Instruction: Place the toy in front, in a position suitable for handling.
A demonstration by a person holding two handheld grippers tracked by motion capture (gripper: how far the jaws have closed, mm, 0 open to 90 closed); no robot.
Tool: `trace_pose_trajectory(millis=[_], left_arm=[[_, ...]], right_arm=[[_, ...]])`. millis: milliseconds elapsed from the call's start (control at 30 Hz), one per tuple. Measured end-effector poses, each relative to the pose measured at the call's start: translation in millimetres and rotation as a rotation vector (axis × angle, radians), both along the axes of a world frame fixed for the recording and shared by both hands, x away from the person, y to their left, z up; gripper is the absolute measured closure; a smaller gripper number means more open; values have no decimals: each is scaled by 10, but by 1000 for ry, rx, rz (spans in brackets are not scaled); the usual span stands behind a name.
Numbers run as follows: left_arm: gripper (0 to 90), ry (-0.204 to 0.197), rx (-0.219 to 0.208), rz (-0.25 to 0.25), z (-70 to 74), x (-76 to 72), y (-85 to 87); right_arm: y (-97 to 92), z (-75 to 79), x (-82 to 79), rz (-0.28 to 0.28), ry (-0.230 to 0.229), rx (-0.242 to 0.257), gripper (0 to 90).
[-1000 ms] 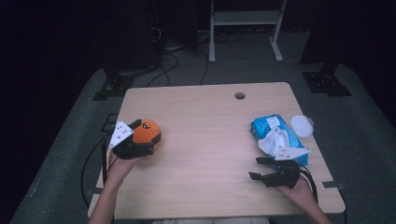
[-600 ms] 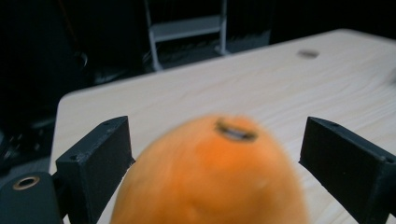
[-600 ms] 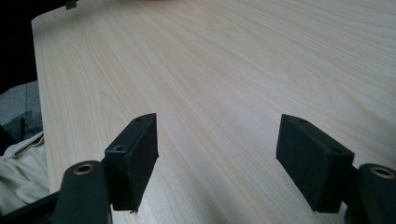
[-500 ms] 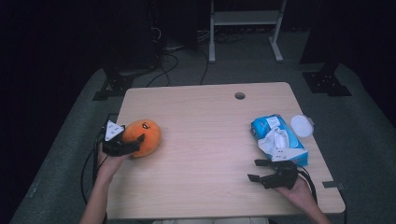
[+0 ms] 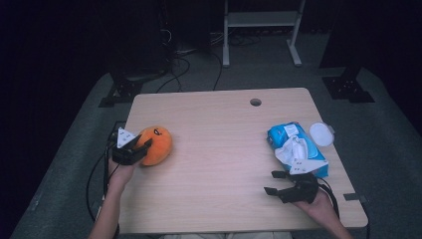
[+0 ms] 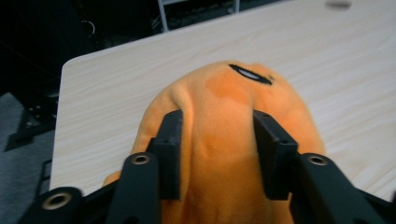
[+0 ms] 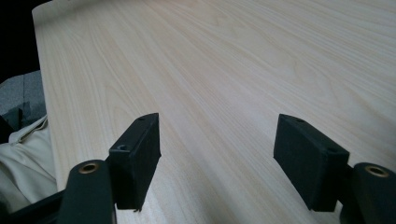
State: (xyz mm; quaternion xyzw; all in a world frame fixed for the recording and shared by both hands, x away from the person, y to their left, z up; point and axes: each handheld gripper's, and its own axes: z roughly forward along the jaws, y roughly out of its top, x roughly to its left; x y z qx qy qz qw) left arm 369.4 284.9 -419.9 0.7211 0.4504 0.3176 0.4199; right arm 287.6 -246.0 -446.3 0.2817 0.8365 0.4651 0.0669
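The left tongs (image 5: 141,148) have just been closing, and the orange plush toy (image 5: 155,145) is between the jaws: in the left gripper view both black pads bite into the soft sides of the plush toy (image 6: 224,140), the fabric creased inward where they press. That pinch low on the body, from the near-left side, looks chosen so the round toy can't roll away on lifting. The toy sits on the bench (image 5: 214,149) near its left edge, stitched face turned up and to the far side

Over on the right, the right tongs (image 5: 278,181) rest low by the near edge, jaws spread wide with nothing between them; the right gripper view looks along bare pale wood between the two pads (image 7: 135,158). I judge this hand is parked, waiting its turn. Just beyond it lies a blue wipes pack (image 5: 293,147) with a white sheet pulled up, and a round white lid (image 5: 321,134) just beside it to the right

The bench is light wood grain with a cable hole (image 5: 255,102) near the far edge. Around it, grey carpet (image 5: 378,129), dark surroundings, a white metal frame (image 5: 259,25) at the back
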Motion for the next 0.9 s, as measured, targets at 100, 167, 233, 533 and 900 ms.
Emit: trace_pose_trajectory(millis=[100, 167, 233, 533, 900], left_arm=[[626, -7, -19, 7, 23, -6, 14], [635, -16, -80, 2, 78, -24, 52], [640, -26, -110, -1, 110, -36, 67], [641, -120, -218, -143, 510, -214, -181], [640, -79, -228, -359, 435, -338, -836]], right_arm=[[-19, 7, -3, -3, 0, 8, 305], [-35, 4, 2, -4, 2, 10, 305], [-40, 2, 3, -4, 2, 10, 305], [7, 3, -6, -2, -1, 4, 304], [-99, 55, -23, -31, -17, 29, 300]])
